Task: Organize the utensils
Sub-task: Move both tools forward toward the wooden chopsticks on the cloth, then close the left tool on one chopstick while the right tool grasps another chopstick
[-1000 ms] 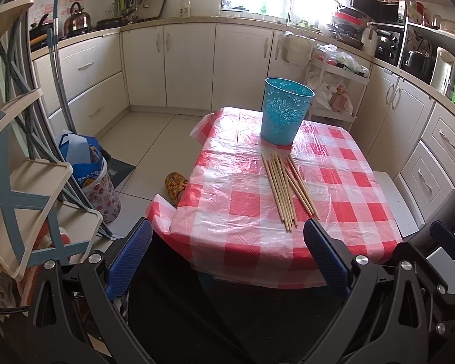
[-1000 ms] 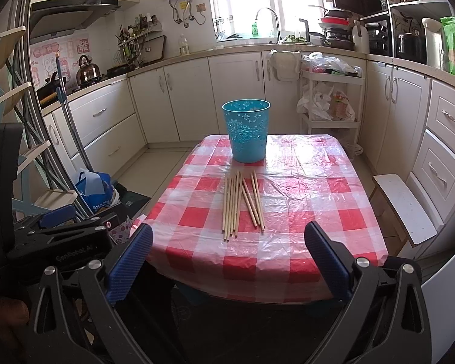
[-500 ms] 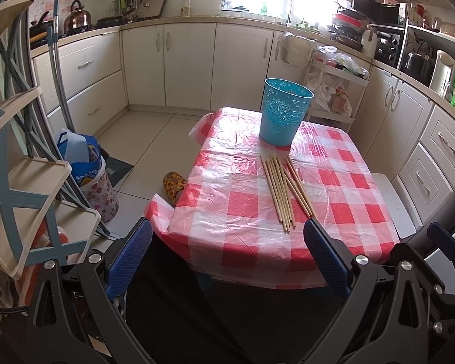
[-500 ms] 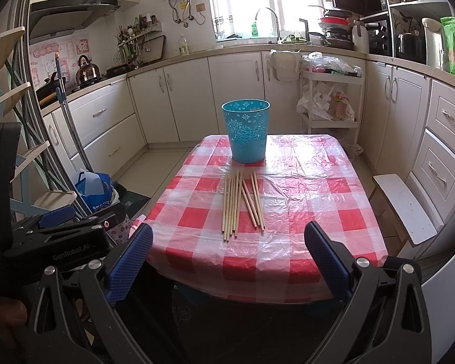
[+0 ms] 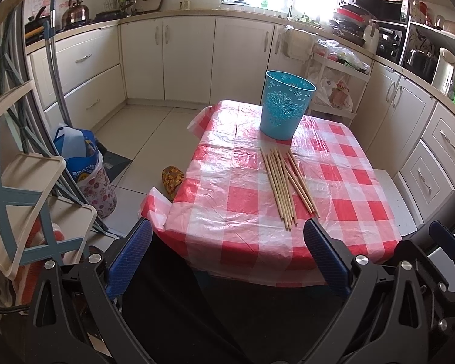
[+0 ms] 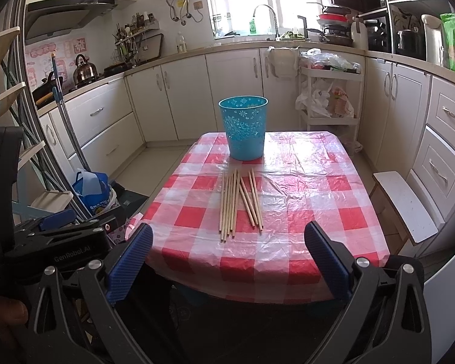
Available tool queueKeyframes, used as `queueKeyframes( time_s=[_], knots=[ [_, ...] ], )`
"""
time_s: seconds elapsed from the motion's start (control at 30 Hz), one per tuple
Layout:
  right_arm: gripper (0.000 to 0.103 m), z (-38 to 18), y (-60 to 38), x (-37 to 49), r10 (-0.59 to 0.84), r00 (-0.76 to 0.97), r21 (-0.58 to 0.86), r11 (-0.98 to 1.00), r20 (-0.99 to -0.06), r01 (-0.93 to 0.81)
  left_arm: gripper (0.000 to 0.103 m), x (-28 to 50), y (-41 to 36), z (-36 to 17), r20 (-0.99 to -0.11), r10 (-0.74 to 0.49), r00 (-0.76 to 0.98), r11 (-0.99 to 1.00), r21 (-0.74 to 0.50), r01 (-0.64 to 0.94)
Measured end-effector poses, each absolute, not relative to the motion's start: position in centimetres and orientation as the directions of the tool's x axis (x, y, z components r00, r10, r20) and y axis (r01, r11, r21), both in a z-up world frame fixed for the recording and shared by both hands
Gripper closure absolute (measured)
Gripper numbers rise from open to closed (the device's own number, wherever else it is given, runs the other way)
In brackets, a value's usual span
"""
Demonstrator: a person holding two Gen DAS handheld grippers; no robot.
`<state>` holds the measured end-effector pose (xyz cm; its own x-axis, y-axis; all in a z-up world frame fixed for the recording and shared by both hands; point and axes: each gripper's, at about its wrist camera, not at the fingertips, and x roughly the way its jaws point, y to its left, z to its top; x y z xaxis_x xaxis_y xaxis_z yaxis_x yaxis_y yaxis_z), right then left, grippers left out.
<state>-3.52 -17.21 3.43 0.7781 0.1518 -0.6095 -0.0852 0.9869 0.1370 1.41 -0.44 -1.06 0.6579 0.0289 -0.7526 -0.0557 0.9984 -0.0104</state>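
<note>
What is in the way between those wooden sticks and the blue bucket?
Nothing visible. The sticks lie loose on the checked tablecloth, their far ends just short of the bucket, with only bare cloth between them.

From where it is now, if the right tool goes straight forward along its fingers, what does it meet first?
Probably the bundle of thin wooden chopsticks lying on the red-and-white checked plastic tablecloth. The open right tool frames them, with the perforated turquoise plastic bin behind. Depth is unclear, so it may pass above them.
</note>
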Motion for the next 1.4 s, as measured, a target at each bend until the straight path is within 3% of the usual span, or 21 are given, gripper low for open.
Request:
queueKeyframes(
  time_s=[0.43,0.6,0.77,1.1,1.4],
  knots=[
    [0.008,1.1,-18.8,0.8,0.152,0.775,0.161,0.985,-0.613,-0.066,0.007,5.8,-0.1,-4.7,-0.777,0.03,0.628,0.998,-0.008,-0.058],
    [0.04,-1.9,-20.2,5.9,0.167,0.722,0.175,0.983,-0.671,-0.065,0.006,9.5,-0.6,-6.8,-0.786,0.021,0.617,0.999,-0.001,-0.036],
    [0.059,-5.4,-21.0,11.5,0.202,0.634,0.204,0.976,-0.747,-0.072,0.006,13.3,-1.8,-8.6,-0.802,0.018,0.598,1.0,0.003,-0.026],
    [0.081,-10.6,-20.1,23.0,0.193,0.535,0.156,0.981,-0.823,-0.113,0.006,19.3,-2.6,-11.8,-0.844,-0.003,0.537,0.997,-0.044,-0.065],
    [0.082,-12.7,-19.4,26.5,0.177,0.492,0.115,0.982,-0.852,-0.153,0.006,22.9,-2.3,-13.3,-0.846,0.036,0.532,0.997,-0.007,-0.079]
  ],
)
